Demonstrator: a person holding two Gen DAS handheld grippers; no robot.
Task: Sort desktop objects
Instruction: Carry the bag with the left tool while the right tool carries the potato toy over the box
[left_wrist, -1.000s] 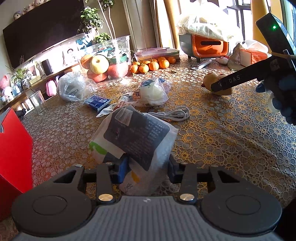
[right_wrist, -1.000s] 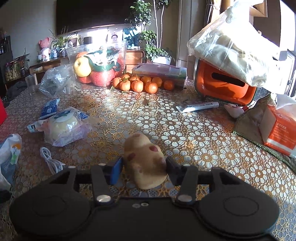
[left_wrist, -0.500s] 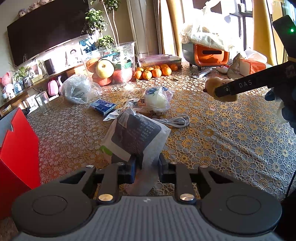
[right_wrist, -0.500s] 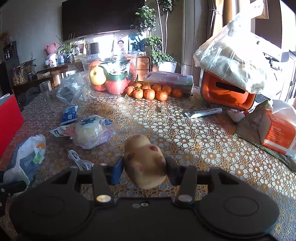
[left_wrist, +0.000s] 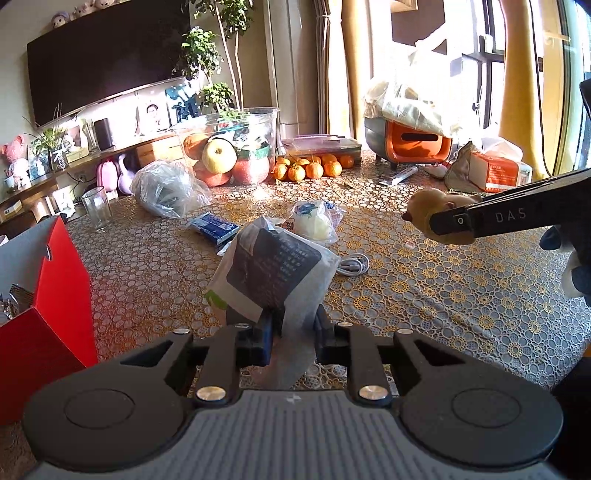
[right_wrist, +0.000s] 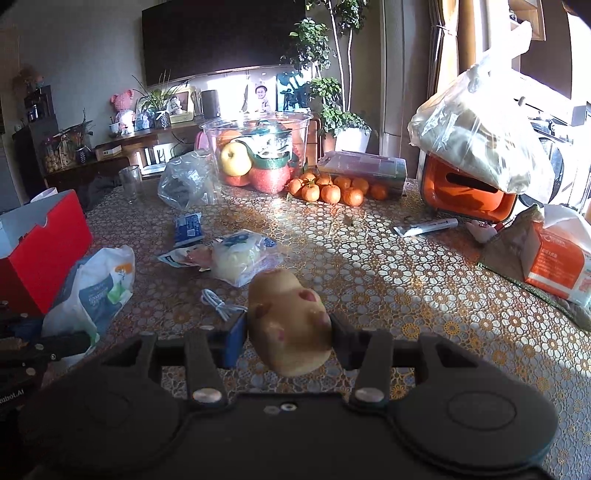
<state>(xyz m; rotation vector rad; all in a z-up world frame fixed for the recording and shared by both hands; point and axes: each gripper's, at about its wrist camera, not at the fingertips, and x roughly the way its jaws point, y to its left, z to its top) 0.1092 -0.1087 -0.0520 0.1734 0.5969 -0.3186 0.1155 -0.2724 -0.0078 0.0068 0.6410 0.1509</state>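
My left gripper (left_wrist: 292, 332) is shut on the lower edge of a white plastic packet (left_wrist: 273, 266) with a dark label, held upright above the table. In the right wrist view the same packet (right_wrist: 96, 291) hangs at lower left. My right gripper (right_wrist: 290, 334) is shut on a tan hamster-shaped toy (right_wrist: 288, 317) with pink spots, lifted clear of the tablecloth. From the left wrist view the toy (left_wrist: 424, 210) shows at right, pinched by that gripper's black fingers (left_wrist: 498, 218). An open red box (left_wrist: 55, 295) stands at the left table edge.
On the lace tablecloth (left_wrist: 443, 295) lie a wrapped bun packet (right_wrist: 240, 258), a white cable (right_wrist: 218, 302), a blue packet (right_wrist: 187, 229) and a tube (right_wrist: 424, 227). Further back stand a clear fruit bowl (right_wrist: 258, 155), oranges (right_wrist: 328, 190), a glass (right_wrist: 130, 181), an orange appliance (right_wrist: 465, 192) and a tissue pack (right_wrist: 557, 258).
The left jaws closed on the packet and lifted it off the table. The right gripper rose with the toy. Both views now look from higher up.
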